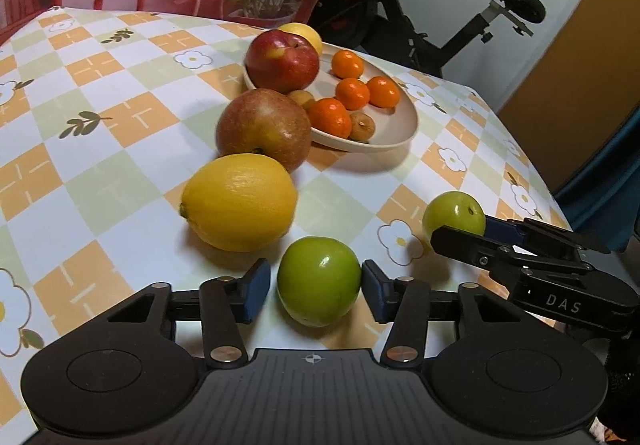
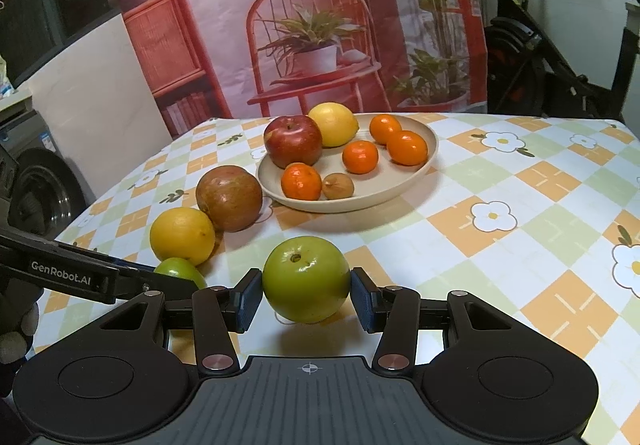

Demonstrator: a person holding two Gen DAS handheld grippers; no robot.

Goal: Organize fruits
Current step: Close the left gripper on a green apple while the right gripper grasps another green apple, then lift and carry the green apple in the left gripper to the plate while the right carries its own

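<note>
Left gripper (image 1: 316,287) points down at the table (image 1: 120,165) with a green apple (image 1: 319,281) between its blue pads; the right pad touches the fruit's side, while a thin gap shows at the left pad (image 1: 256,291) — jaws narrow, not yet clamped on it. Just ahead and left of this gripper lies a lemon (image 1: 240,201), and beyond that a dull red apple (image 1: 264,129), the two touching; both sit on the checked cloth, outside the plate (image 1: 394,133). The plate stands further ahead, well apart from the gripper, and holds a bright red apple (image 1: 282,59), a second lemon (image 1: 306,35) behind it, four mandarins (image 1: 352,93) and two small brown fruits (image 1: 362,127). To the right of the left gripper, the right gripper (image 2: 307,295) holds a second green apple (image 2: 306,279) — both pads press its sides, stem dimple facing up and forward. Whether this apple rests on the cloth or is lifted just clear, I cannot tell; a shadow lies right under it. From the right wrist view the plate lies straight ahead, and the lemon and dull apple ahead to the left. The left gripper's side shows at the left edge there, held by a gloved hand (image 2: 16,325). An exercise bike (image 1: 420,17) stands behind the table.
</note>
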